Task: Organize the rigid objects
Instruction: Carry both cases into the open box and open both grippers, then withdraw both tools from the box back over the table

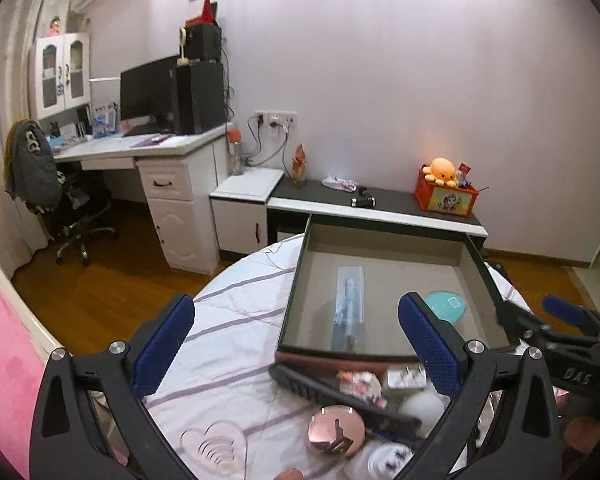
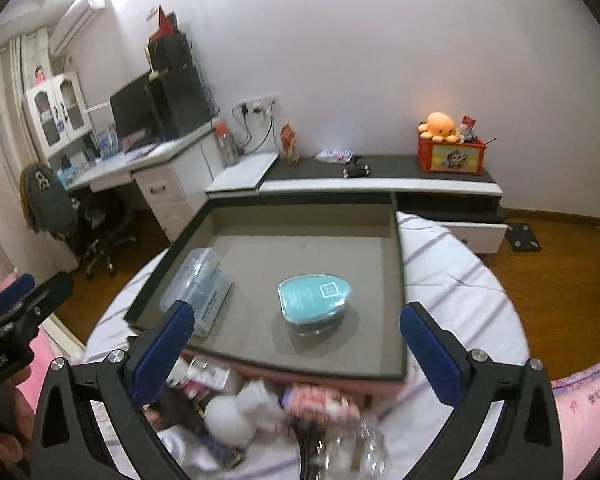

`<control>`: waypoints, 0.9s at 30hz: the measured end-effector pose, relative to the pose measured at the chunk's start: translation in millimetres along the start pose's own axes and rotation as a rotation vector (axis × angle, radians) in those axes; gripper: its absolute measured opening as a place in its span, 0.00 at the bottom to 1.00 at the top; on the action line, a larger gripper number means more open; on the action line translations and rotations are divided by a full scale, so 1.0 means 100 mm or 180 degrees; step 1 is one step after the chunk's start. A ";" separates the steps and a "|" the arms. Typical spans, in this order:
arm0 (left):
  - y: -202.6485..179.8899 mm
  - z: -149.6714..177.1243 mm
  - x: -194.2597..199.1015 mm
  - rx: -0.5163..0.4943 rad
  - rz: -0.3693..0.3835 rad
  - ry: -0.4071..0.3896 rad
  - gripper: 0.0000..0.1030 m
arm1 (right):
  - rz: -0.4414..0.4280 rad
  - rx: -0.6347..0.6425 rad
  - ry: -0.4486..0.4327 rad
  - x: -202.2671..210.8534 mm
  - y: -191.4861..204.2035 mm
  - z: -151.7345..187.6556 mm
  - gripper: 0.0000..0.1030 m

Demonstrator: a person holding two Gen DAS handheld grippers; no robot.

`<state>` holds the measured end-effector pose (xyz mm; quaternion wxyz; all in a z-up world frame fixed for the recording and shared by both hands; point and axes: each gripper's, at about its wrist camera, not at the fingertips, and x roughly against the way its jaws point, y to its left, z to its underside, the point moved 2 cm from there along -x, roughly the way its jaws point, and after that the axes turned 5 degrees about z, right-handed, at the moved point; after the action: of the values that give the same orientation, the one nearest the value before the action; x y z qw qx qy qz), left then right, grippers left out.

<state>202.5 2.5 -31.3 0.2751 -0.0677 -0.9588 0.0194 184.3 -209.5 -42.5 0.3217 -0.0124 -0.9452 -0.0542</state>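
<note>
Shallow grey-lined tray with dark rim: rests on white purple-striped bedcover.
Inside tray, left part: clear plastic rectangular case, flat on floor.
Inside tray, right of centre: teal heart-shaped case with clear lid, well apart from clear case.
Left gripper: blue-padded jaws spread wide, nothing between, hovering above tray's near edge.
Right gripper: jaws spread wide, nothing pinched, over tray's near rim.
Before tray: loose pile including round rose-gold compact, black ribbed bar, white ball; partly blurred.
</note>
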 end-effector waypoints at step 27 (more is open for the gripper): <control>-0.23 0.68 1.14 -0.0074 -0.0108 -0.0020 1.00 | 0.0073 -0.0110 -0.0420 1.42 -0.09 0.72 1.00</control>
<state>68.3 -4.0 -27.4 0.2716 -0.0546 -0.9609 0.0038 28.0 -212.1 -13.7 0.2591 -0.0323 -0.9631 -0.0659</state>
